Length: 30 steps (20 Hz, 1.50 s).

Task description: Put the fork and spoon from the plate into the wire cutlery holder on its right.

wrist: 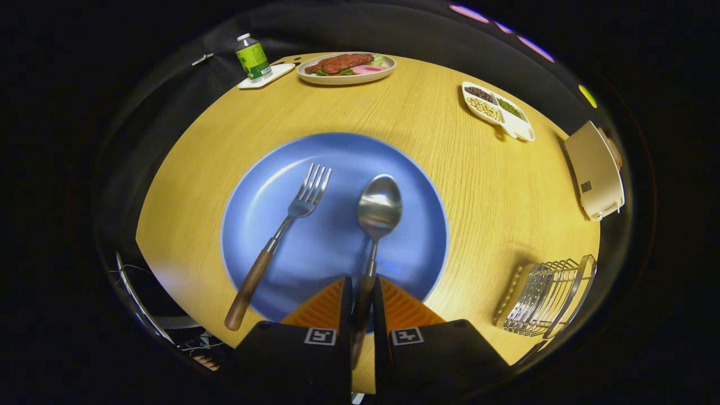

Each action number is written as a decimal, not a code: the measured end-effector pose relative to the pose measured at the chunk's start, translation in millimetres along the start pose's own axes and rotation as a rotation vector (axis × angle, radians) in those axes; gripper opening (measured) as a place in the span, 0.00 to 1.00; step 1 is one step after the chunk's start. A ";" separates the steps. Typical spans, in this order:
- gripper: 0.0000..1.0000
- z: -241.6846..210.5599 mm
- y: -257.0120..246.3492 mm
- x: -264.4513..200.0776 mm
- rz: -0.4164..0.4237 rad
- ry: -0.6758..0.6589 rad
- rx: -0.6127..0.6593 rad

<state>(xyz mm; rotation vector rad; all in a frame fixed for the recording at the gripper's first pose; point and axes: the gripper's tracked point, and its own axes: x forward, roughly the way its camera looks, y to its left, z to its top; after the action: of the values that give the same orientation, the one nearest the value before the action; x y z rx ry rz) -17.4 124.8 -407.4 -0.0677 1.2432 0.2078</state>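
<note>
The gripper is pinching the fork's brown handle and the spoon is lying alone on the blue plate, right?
Not quite, it's swapped. The gripper view shows the gripper pinching the spoon by its brown handle, both fingers closed on it, bowl still over the blue plate. The fork lies alone on the plate, handle end poking over the rim.

Hand-held gripper (pixel 361 295) pinches spoon (pixel 376 225) over plate (pixel 253 208).
</note>
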 end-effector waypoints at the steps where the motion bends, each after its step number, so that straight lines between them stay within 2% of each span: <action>1: 0.17 -2.7 4.4 0.7 0.044 0.018 0.017; 7: 0.09 -1.8 3.0 -18.1 0.137 0.023 0.022; 14: 0.07 3.7 -38.9 -98.0 0.146 0.009 0.056; 18: 0.07 -7.7 -81.8 -147.7 0.116 0.026 0.072; 24: 0.07 -52.0 -143.9 -189.0 0.100 0.176 0.042; 30: 0.07 -63.4 -203.9 -186.5 0.079 0.306 -0.052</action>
<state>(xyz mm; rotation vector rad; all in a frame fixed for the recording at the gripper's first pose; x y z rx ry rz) -94.0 -107.7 -264.2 -0.0977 1.5468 0.3067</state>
